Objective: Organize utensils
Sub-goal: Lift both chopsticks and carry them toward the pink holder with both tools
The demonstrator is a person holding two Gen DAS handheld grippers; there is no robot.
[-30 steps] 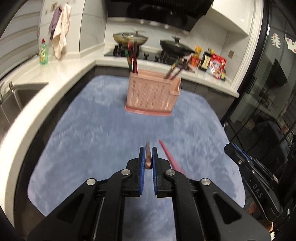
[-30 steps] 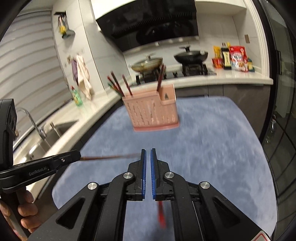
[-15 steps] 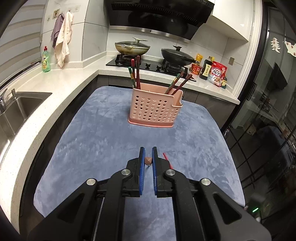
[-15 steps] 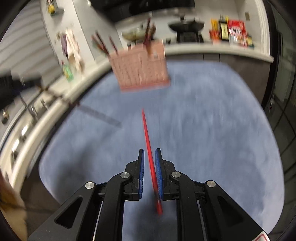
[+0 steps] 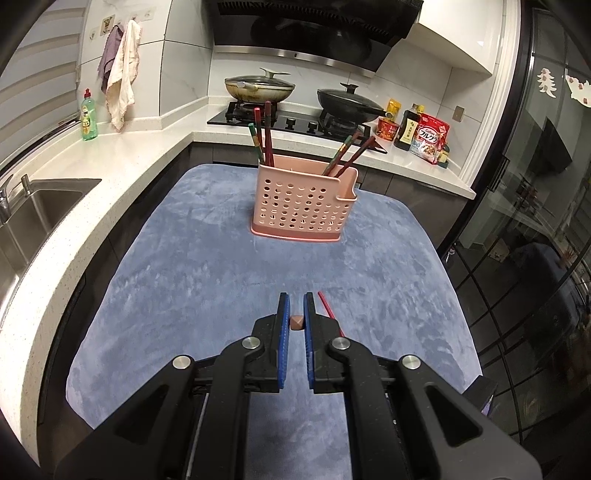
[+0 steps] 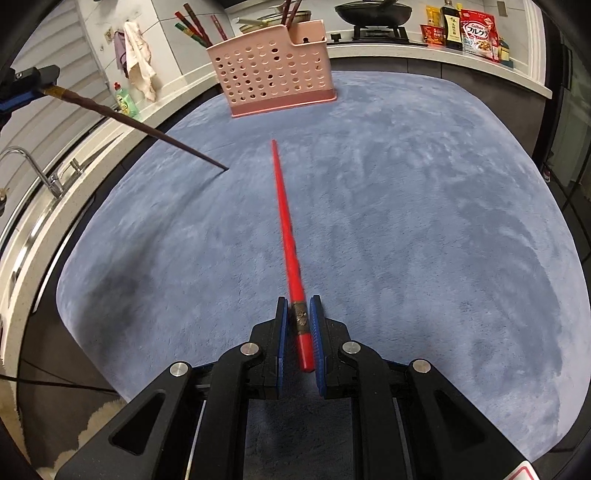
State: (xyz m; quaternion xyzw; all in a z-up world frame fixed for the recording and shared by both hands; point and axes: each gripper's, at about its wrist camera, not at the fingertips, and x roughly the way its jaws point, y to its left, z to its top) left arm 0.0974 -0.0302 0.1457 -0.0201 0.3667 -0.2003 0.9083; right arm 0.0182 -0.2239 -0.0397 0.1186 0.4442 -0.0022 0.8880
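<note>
A worktop covered by a soft blue-grey cloth [image 5: 207, 280]. A pink perforated utensil holder [image 5: 304, 203] stands upright near its far edge, with chopsticks inside. A red chopstick [image 6: 286, 225] points toward the holder; whether it touches the cloth is unclear.

The slim dark brown wooden chopstick [image 5: 296, 322] shows only its butt end in the left wrist view. The perforated pink plastic holder [image 6: 271, 72] hides the lower ends of its upright chopsticks [image 6: 192, 24], whose tops the right view's edge cuts off.
</note>
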